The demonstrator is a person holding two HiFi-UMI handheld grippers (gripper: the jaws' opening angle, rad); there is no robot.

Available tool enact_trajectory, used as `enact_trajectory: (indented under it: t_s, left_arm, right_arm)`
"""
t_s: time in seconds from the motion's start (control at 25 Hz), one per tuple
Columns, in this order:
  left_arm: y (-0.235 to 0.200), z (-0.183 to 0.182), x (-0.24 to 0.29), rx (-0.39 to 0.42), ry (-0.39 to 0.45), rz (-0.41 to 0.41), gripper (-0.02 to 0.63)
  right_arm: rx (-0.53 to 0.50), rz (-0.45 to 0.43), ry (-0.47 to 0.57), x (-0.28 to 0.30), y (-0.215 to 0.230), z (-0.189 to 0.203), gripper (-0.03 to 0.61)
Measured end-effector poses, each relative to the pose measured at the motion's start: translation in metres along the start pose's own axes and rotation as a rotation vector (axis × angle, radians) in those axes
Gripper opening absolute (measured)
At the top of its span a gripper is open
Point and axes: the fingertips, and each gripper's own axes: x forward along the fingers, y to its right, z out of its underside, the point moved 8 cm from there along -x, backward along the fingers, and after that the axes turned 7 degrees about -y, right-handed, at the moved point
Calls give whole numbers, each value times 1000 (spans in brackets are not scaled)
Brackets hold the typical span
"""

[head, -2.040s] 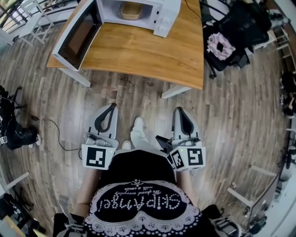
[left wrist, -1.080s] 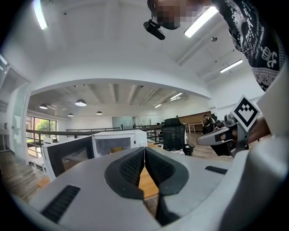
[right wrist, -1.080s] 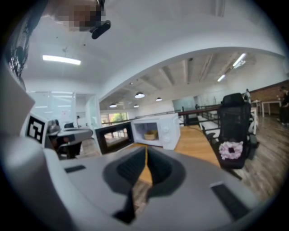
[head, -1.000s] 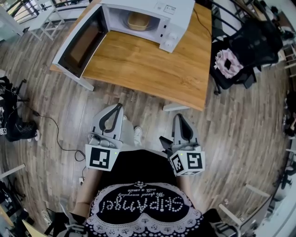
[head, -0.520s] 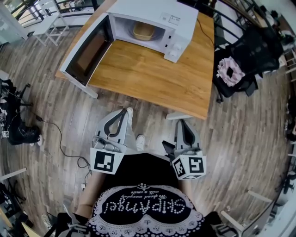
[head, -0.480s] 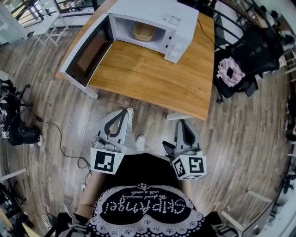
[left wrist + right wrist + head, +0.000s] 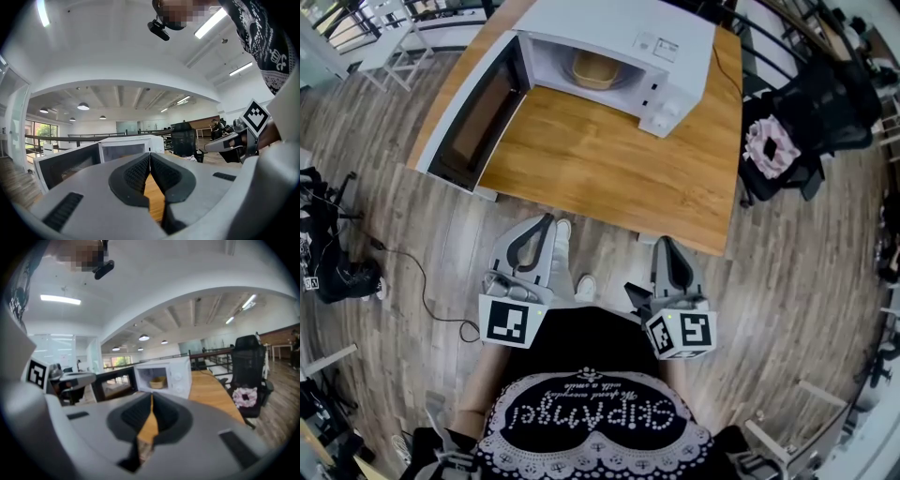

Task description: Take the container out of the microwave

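Well short of the microwave [image 7: 619,33], over the wooden floor [image 7: 412,225], the person holds the left claw [image 7: 547,220] and the right claw [image 7: 664,242] side by side, both aimed toward the microwave. Each claw's own view shows its jaws pressed together: the left claw [image 7: 150,154] has nothing in it, and the right claw [image 7: 152,397] is likewise closed and empty.

Between the claws and the microwave lies the front part of the wooden table [image 7: 609,169] that the microwave stands on. The microwave's door [image 7: 469,117] hangs wide open to its left in the head view. Inside the microwave's lit cavity sits the tan container [image 7: 593,68], well apart from both claws; the right gripper view also shows it there [image 7: 158,382]. To the right of the microwave, off the table, stands a black office chair [image 7: 811,103] with a pink cloth [image 7: 772,148] on it.
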Motion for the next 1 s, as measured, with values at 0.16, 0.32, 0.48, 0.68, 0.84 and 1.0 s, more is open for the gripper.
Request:
enact_trajectory:
  t_s: [0.16, 0.32, 0.48, 0.68, 0.84, 1.0]
  left_arm:
    - [-23, -2, 19, 11, -5, 10, 28]
    - [-45, 2, 44, -12, -24, 23, 28]
    - [-67, 3, 66, -27, -39, 39, 28]
    - [-92, -2, 85, -25, -33, 64, 28]
    - [-112, -3, 98, -48, -34, 82, 28]
    - [-131, -3, 109, -50, -30, 108, 28]
  right_arm:
    - [-2, 5, -11, 25, -1, -11, 35]
    - [-9, 13, -31, 52, 1, -24, 35]
    - [-11, 26, -49, 77, 1, -35, 35]
    - [-10, 44, -61, 102, -7, -48, 35]
    - [-6, 49, -57, 123, -18, -57, 35]
    - [1, 70, -56, 140, -28, -61, 35]
